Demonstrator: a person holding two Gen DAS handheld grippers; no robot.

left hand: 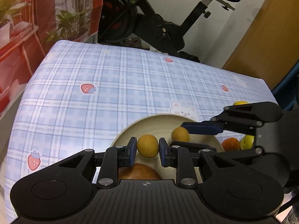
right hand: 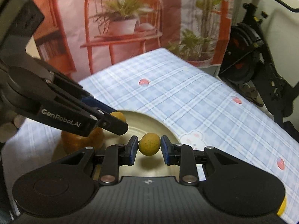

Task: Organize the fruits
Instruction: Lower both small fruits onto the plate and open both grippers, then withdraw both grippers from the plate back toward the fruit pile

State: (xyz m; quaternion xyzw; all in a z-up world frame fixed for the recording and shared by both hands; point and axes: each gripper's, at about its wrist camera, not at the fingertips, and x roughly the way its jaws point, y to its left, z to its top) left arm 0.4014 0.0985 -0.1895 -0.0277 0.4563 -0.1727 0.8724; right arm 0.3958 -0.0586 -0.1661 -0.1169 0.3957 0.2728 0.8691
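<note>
A cream plate lies on the blue checked tablecloth. My left gripper is shut on a small yellow-orange fruit held over the plate. Below it a large brown pear-like fruit rests on the plate. My right gripper is shut on another small yellow-orange fruit, also above the plate. The right gripper reaches in from the right in the left wrist view. The left gripper with its fruit shows at left in the right wrist view, above the large fruit.
An orange and two yellow fruits lie on the cloth right of the plate. The table extends far and left. An exercise bike stands behind the table, a printed curtain beyond it.
</note>
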